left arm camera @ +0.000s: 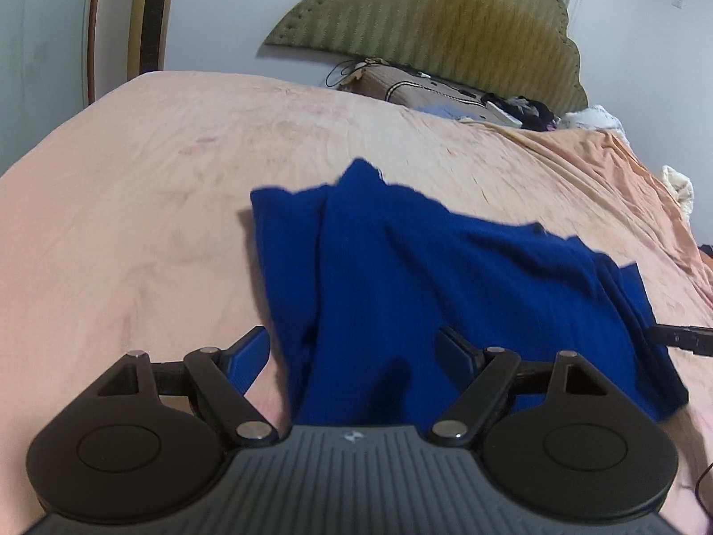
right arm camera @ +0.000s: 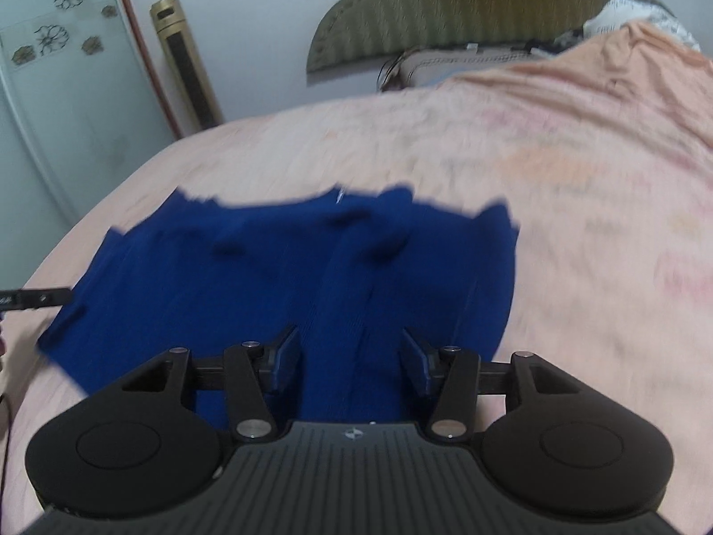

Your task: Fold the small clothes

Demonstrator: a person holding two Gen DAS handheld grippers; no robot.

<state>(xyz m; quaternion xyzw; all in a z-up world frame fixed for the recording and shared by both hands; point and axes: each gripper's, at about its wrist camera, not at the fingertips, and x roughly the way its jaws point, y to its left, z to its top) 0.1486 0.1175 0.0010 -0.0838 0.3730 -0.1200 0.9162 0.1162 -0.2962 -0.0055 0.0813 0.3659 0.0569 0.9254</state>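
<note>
Motion blur smears the blue garment's (right arm camera: 285, 276) far edge and the bedsheet (right arm camera: 557, 169).

Bedroom: bed (left arm camera: 133, 178), padded headboard (left arm camera: 445, 22)

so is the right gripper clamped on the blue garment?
Apart. In the right wrist view the right gripper stands open, pads clear of the blue garment.

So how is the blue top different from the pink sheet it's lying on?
The blue top is dark and small; the pink sheet is pale and covers the whole bed. The top is bunched into thick folds and ridges, while the sheet lies mostly flat with only fine wrinkles. The top sits close, between the fingers of each open hand-held gripper; the sheet stretches far back. Both are soft cloth.
</note>
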